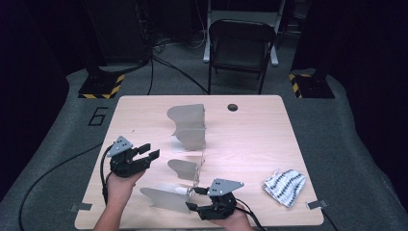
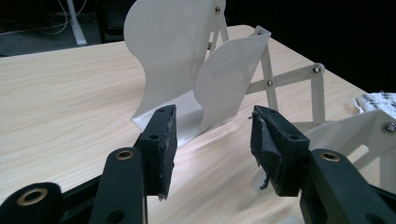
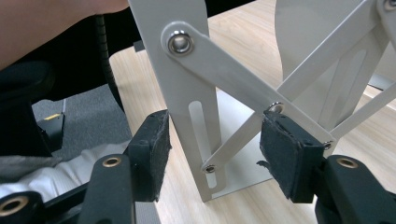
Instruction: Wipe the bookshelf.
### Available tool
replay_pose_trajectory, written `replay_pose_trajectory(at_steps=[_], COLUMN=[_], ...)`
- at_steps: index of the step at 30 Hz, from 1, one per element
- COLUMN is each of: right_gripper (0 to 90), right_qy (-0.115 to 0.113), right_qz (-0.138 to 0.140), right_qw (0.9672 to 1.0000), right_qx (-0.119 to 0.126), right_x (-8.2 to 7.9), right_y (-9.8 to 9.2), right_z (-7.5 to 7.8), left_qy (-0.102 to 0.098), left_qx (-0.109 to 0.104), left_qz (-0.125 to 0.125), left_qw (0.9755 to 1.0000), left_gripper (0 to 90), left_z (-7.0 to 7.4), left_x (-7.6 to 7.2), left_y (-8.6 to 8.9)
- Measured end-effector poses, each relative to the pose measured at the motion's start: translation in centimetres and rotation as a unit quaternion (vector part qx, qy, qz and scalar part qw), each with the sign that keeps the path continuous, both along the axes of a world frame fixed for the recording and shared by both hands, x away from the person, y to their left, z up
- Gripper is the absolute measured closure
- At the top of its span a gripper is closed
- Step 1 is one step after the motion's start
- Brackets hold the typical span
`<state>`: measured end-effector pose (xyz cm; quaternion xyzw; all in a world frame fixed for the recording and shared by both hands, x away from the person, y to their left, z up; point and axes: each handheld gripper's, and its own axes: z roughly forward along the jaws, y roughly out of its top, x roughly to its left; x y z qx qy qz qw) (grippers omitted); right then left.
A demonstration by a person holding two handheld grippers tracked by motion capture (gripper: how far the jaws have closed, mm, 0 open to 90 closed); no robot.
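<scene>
A white metal folding rack [image 1: 190, 127] with several curved panels joined by scissor links stands stretched out along the middle of the wooden table [image 1: 250, 139]. My left gripper [image 1: 151, 150] hovers to the left of it, open and empty. In the left gripper view its jaws [image 2: 212, 135] point at the rack's tall far panels [image 2: 173, 51]. My right gripper [image 1: 193, 199] is at the rack's near end. In the right gripper view its jaws [image 3: 212, 140] stand open on either side of the slotted upright strip [image 3: 196, 116], with a gap at the right pad [image 3: 280, 149].
A crumpled white cloth with dark stripes [image 1: 285, 186] lies near the table's right front corner, also seen as the cloth [image 2: 378, 100] in the left gripper view. A cable hole [image 1: 233, 107] sits at the table's far edge. A folding chair [image 1: 240, 43] stands behind the table.
</scene>
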<state>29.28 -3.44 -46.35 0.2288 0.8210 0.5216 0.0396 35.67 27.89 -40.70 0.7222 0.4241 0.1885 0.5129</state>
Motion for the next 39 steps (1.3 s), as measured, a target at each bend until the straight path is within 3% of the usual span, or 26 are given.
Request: replay_pose_trajectory(at_steps=[9, 12, 20, 28, 32, 39], right_gripper=[42.0, 42.0, 42.4, 42.8, 43.8, 46.8], right_qy=[-0.010, -0.018, -0.030, -0.029, -0.042, -0.055], right_qz=[-0.005, -0.006, -0.041, -0.084, -0.100, -0.124], right_qw=[0.9999, 0.9998, 0.9986, 0.9959, 0.9940, 0.9907], right_qx=[-0.004, -0.003, 0.016, 0.019, 0.020, 0.015], right_x=[0.7, 0.6, 1.5, 4.0, 5.4, 7.9], right_y=[1.0, 0.3, -2.7, -4.3, -4.8, -4.9], right_z=[0.2, 0.7, 2.4, 3.1, 3.6, 4.5], left_qy=[0.006, 0.001, 0.002, 0.007, 0.004, 0.004], left_qx=[-0.001, -0.003, -0.015, -0.009, -0.008, -0.023], left_qz=[0.007, 0.004, -0.004, -0.011, -0.018, -0.027], left_qw=[1.0000, 1.0000, 0.9999, 0.9999, 0.9998, 0.9994], left_gripper=[47.6, 47.3, 45.2, 43.2, 41.7, 39.7], left_z=[0.8, 1.3, 2.4, 2.8, 3.1, 3.5], left_x=[-1.2, -1.8, -3.3, -4.2, -4.6, -6.1], left_y=[0.8, 1.0, 0.7, 0.7, 0.7, 0.3])
